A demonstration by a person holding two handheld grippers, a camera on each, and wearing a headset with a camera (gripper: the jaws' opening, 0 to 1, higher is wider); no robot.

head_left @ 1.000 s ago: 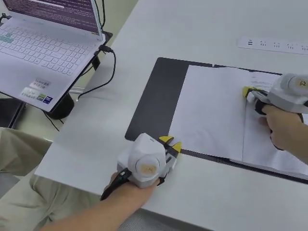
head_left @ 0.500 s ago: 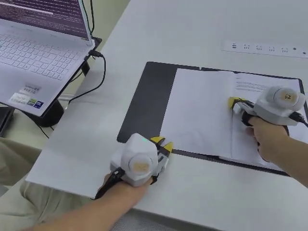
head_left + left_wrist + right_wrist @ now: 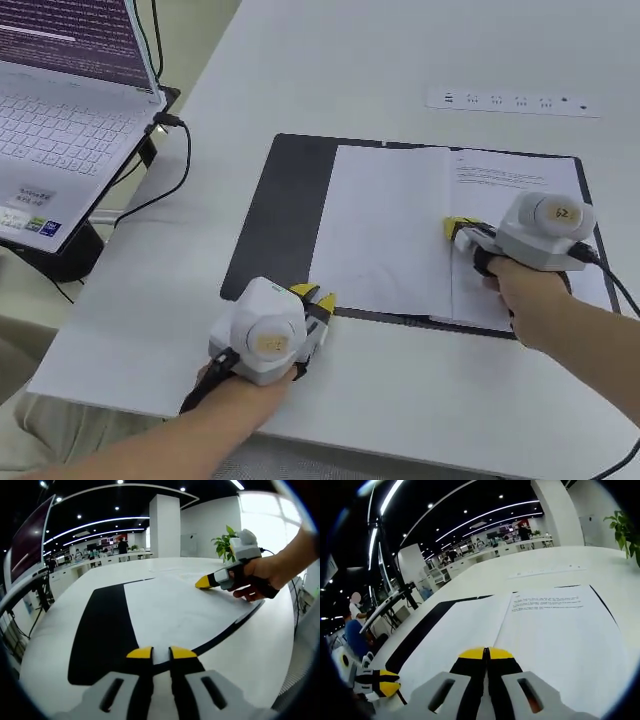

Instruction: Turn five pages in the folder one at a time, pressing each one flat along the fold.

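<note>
The folder [image 3: 288, 215] lies open a little right of centre in the head view, its black left cover flat on the white bench [image 3: 330, 70]. A blank turned page [image 3: 385, 225] rests over the inner part of that cover, and a printed page [image 3: 515, 180] faces up on the right half. The right hand-held gripper [image 3: 455, 228] has its yellow tips closed together on nothing. They sit at the fold [image 3: 450, 190] where the two sheets meet, and judging by that, this is the pressing step: closed jaws make one blunt edge to run along the crease without catching paper. Whether the tips actually bear down on the sheet cannot be told. The left hand-held gripper [image 3: 315, 296] sits at the lower left of the folder, tips parted by only a narrow slit and gripping nothing, just at the cover's lower edge. It probably steadies the folder so it does not slide under the other's push, though contact is unclear. Farther out, a power strip [image 3: 512, 101] lies near the upper right of the frame, well apart from the folder. An open laptop [image 3: 60, 110] fills the upper left corner, and its black cable [image 3: 165, 175] loops across the bench toward the cover without reaching it.
</note>
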